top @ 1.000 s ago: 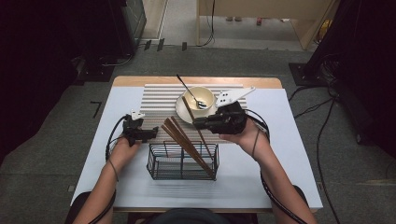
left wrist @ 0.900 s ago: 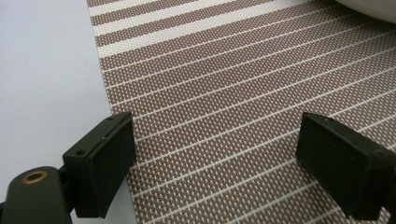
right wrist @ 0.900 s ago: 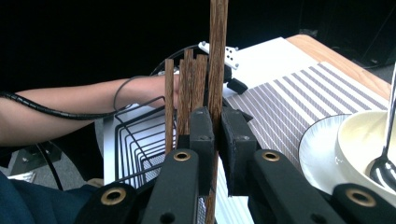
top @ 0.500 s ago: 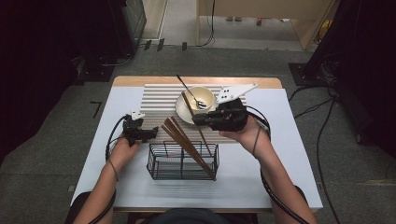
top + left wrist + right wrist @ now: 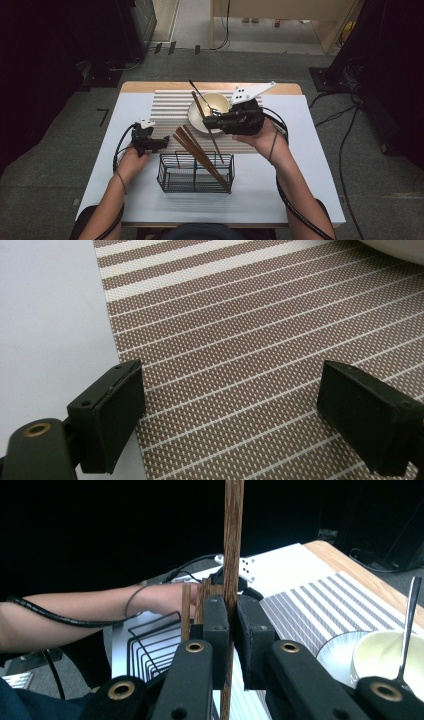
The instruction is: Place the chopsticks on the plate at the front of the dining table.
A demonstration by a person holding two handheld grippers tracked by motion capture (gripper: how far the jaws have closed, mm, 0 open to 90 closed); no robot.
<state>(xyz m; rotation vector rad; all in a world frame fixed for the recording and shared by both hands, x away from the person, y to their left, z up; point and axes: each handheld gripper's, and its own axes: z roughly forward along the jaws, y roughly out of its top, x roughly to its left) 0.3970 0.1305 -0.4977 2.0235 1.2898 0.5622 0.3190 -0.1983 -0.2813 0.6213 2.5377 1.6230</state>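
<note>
Counting chopsticks (image 5: 207,129) first: one dark wooden stick stands apart, its lower end in the wire basket (image 5: 170,179), its top leaning toward twelve o'clock. More brown chopsticks (image 5: 197,152) lean in the basket, tops toward ten o'clock; three tops show, though the bundle is too tight for a sure total. One basket. One cream bowl (image 5: 200,117) at twelve o'clock, one spoon (image 5: 200,95) in it. One striped placemat (image 5: 170,107). Two grippers, one at nine o'clock (image 5: 162,142), one at two o'clock (image 5: 209,121).
</note>
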